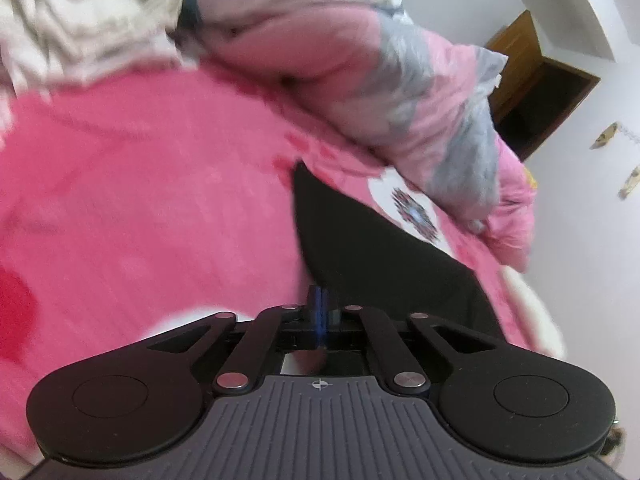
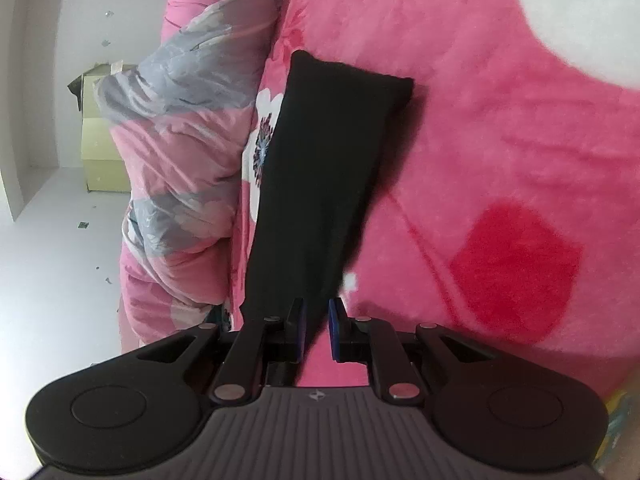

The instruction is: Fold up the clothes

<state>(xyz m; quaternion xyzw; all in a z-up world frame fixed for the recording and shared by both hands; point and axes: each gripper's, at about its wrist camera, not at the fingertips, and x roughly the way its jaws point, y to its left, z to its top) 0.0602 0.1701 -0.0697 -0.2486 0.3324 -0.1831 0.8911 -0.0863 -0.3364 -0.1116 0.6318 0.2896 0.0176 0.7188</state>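
Evidently the left tool point(image 1: 318, 308) is clamped shut on the near end of the black garment point(image 2: 320, 168), lifting it to fold. Just ahead of the right tool point(image 2: 316, 320), whose jaws stand narrowly apart and empty, the garment stretches away along the pink bed point(image 2: 500, 140).

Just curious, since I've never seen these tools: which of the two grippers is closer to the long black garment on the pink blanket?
Left, narrowly. The left gripper is shut right at the black garment; whether it pinches cloth is unclear. The right gripper is slightly open at the garment's near end, pads not pressing it.
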